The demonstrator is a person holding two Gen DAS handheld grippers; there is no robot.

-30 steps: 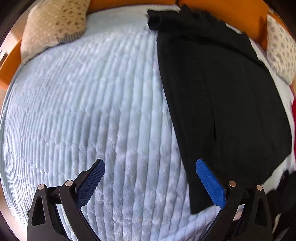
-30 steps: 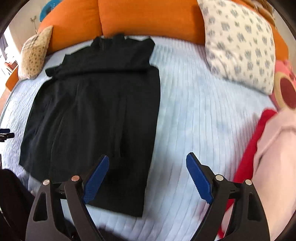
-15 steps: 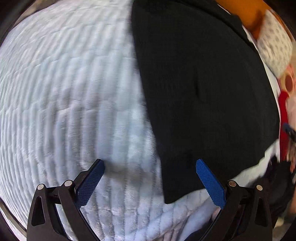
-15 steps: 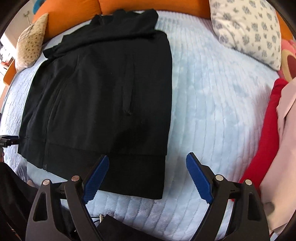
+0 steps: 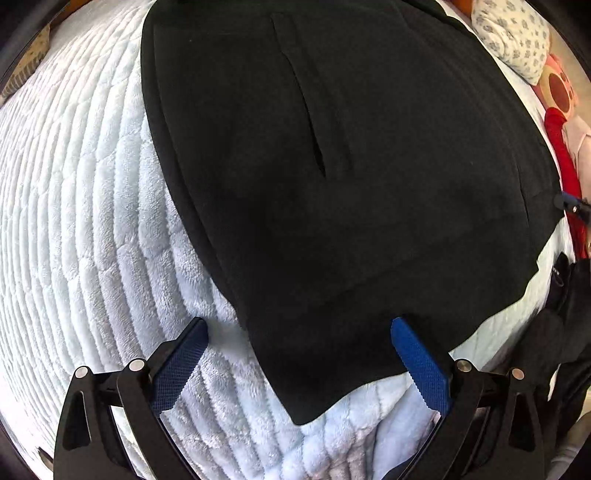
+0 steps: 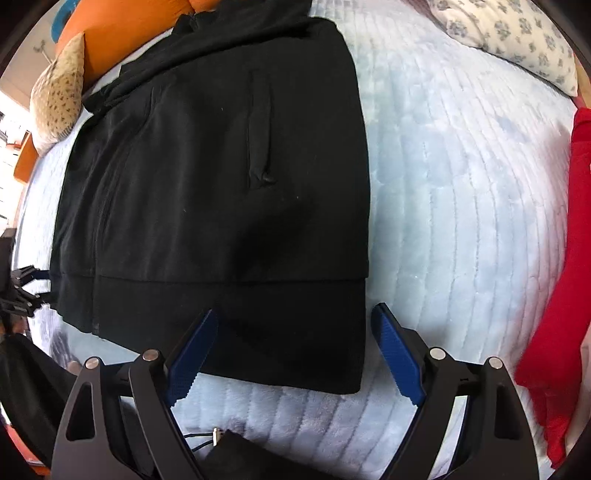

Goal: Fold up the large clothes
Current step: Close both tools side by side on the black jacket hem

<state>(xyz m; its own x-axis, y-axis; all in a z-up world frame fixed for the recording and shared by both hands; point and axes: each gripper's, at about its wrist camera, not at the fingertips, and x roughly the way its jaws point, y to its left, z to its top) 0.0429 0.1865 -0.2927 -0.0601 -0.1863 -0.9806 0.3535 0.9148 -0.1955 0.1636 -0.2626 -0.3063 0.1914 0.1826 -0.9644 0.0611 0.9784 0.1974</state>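
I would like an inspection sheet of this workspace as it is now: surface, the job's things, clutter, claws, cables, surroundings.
Surface: pale blue ribbed blanket covering a bed.
Job's things: black garment lying flat, bottom hem toward the cameras, pocket slit visible.
Clutter: red cloth at the right edge; dark fabric at the near edge.
Claws: left claw open, straddling the garment's near left corner; right claw open over the near right corner. Neither is closed on the fabric.
Cables: thin wires with a small connector by the dark fabric.
Surroundings: orange cushion, beige spotted pillow, white flowered pillow, pink plush toy.
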